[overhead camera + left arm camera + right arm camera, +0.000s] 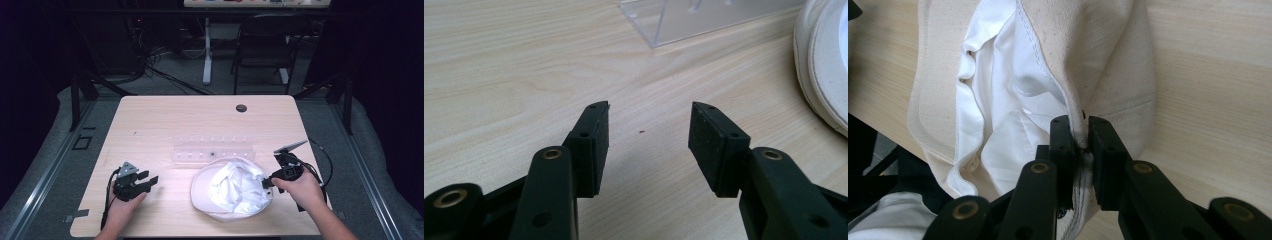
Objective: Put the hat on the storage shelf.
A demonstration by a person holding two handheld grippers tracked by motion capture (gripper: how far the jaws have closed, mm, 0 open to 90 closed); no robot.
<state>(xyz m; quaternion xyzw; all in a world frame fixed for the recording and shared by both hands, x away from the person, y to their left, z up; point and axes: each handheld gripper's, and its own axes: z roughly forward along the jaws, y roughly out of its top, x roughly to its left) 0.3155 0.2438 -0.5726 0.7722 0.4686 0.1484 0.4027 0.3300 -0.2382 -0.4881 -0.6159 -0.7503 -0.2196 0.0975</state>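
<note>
Cream canvas hat (210,192) lies near-right on the tabletop (165,120), its rim pinched tight in my right fingers (1079,142); lifting has barely begun. My left fingers (649,145) wait spread, empty.

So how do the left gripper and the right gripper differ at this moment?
The left gripper stands open with bare table between its jaws; the right gripper is shut on the cream cloth hat. The left rests low by the table's near edge; the right sits at the hat's rim. Both are black, two-jawed and hand-held.
</note>
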